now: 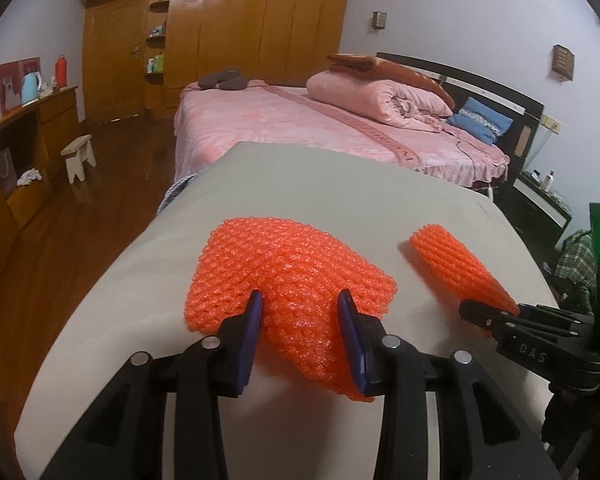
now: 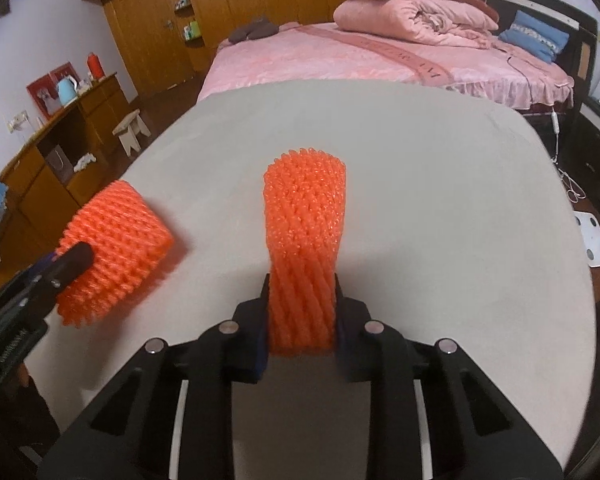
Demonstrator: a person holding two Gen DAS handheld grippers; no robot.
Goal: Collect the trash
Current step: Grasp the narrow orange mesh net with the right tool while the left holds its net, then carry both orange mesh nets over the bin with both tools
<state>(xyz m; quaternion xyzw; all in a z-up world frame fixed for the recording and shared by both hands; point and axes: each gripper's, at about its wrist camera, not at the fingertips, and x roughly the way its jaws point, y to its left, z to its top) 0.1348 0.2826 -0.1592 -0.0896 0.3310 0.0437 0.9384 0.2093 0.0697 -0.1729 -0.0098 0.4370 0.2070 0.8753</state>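
Observation:
Two orange foam fruit nets are over a pale grey table (image 1: 320, 184). My left gripper (image 1: 301, 305) is shut on the wide orange foam net (image 1: 284, 264), with its blue pads pinching the net's near end. The right wrist view shows this net (image 2: 116, 240) at the left, with the left gripper's fingertips (image 2: 74, 258) on it. My right gripper (image 2: 302, 286) is shut on the narrow orange foam net (image 2: 306, 208), which stands out forward from the jaws above the table (image 2: 440, 168). In the left wrist view the narrow net (image 1: 452, 264) sticks out from the right gripper's black fingers (image 1: 484, 314).
Beyond the table stands a bed with pink sheets (image 1: 300, 120) and a rolled pink quilt (image 1: 380, 96). Wooden wardrobes (image 1: 240, 20) line the far wall, and a low cabinet (image 1: 28, 132) runs along the left. A small white stool (image 1: 78, 156) stands on the wooden floor. A white scale (image 2: 592, 240) lies at the right.

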